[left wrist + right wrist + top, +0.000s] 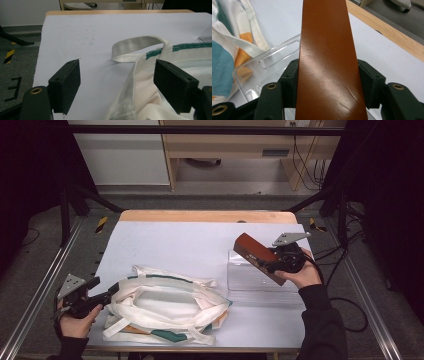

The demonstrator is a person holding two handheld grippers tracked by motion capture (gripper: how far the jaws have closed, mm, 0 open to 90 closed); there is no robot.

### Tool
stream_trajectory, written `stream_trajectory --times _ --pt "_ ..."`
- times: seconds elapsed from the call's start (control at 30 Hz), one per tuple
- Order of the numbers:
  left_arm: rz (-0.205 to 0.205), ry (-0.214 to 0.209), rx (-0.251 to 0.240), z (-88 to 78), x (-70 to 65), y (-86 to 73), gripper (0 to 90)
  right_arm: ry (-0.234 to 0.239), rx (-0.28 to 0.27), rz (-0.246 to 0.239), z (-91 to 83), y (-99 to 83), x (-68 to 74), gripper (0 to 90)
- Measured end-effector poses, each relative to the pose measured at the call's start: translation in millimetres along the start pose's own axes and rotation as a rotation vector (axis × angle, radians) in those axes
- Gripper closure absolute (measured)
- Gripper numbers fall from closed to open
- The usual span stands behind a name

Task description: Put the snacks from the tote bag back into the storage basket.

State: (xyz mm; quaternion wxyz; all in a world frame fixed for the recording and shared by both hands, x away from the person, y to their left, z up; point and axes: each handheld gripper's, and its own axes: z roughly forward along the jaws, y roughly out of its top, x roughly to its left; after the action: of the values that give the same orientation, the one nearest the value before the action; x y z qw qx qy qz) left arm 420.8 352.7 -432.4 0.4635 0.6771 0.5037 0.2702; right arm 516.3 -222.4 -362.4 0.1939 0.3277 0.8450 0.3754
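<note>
High view: the right gripper clamps a glossy brown oblong box above a clear plastic tray. Left gripper view: the left gripper stands wide apart, straddling the white canvas bag's rim. Right gripper view: pads press the box's smooth sides.

Left hand sits low at the near left corner, wrapped around the left gripper, which points level toward the table's middle. Its jaws stand wide apart, pads pressing on nothing, though cloth lies between them. My right hand is raised at the right side, sleeve coming in from below, gripper body tilted up and back to the left. The right gripper has both jaws clamped flat against the sides of a brown box.
</note>
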Motion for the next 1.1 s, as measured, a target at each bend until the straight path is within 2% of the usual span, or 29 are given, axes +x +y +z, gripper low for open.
stream_trajectory --times 0.6,1.1 --pt "0.005 -0.001 -0.013 -1.1 0.0 0.3 21.5 0.04 0.042 -0.032 14.1 -13.4 3.2 43.1" --pt "0.007 -0.005 -0.012 -1.2 -0.4 0.4 21.5 0.064 0.041 -0.051 18.2 -18.1 6.2 43.1"
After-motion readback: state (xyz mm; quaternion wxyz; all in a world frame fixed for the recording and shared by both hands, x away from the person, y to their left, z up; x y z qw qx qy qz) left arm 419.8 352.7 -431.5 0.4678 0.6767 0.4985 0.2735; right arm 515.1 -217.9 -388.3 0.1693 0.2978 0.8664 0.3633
